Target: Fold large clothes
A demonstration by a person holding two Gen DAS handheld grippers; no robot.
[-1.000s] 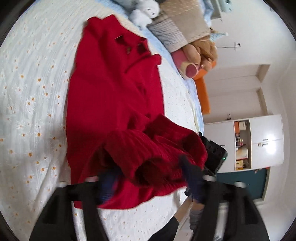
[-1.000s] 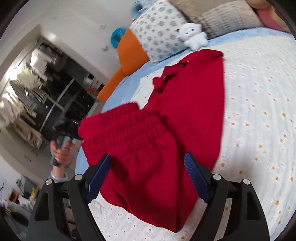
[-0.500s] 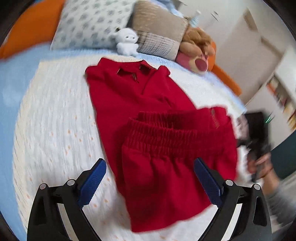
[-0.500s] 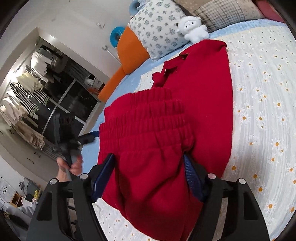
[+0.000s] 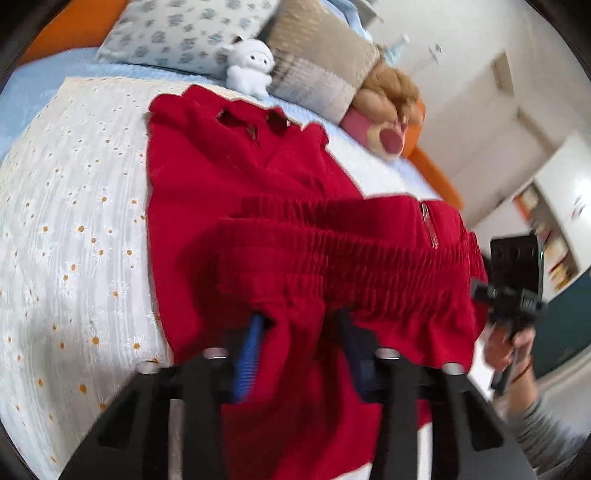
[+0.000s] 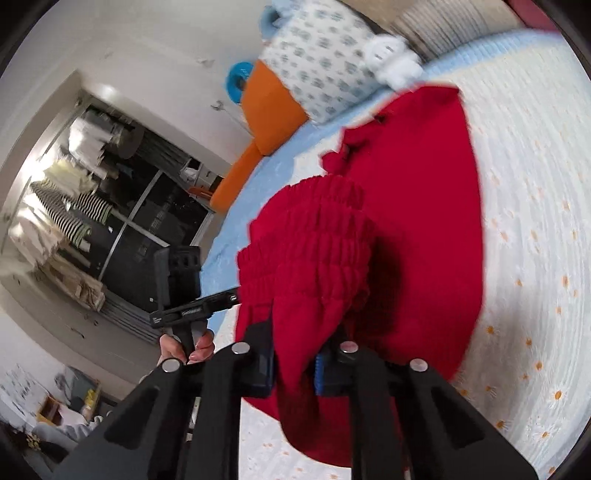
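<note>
A red knit garment (image 5: 229, 177) lies flat on the bed with its collar toward the pillows. Its ribbed lower end (image 5: 347, 254) is folded up and lifted. My left gripper (image 5: 301, 332) is shut on the fabric just below the ribbing. My right gripper (image 6: 295, 354) is shut on the same folded end (image 6: 314, 251), holding it above the bed. In the left wrist view the right gripper's body (image 5: 517, 280) and hand show at the right; in the right wrist view the left gripper's body (image 6: 184, 288) shows at the left.
The garment lies on a white daisy-print bedspread (image 5: 66, 229). A white plush toy (image 5: 251, 66), patterned pillow (image 5: 184, 33), beige cushion (image 5: 325, 77) and brown plush (image 5: 388, 107) stand at the head. A wardrobe (image 6: 92, 221) stands beyond the bed's left edge.
Both grippers were open around the folded lower end; they have now closed on it and moved in. The ribbed end is bunched and lifted.
</note>
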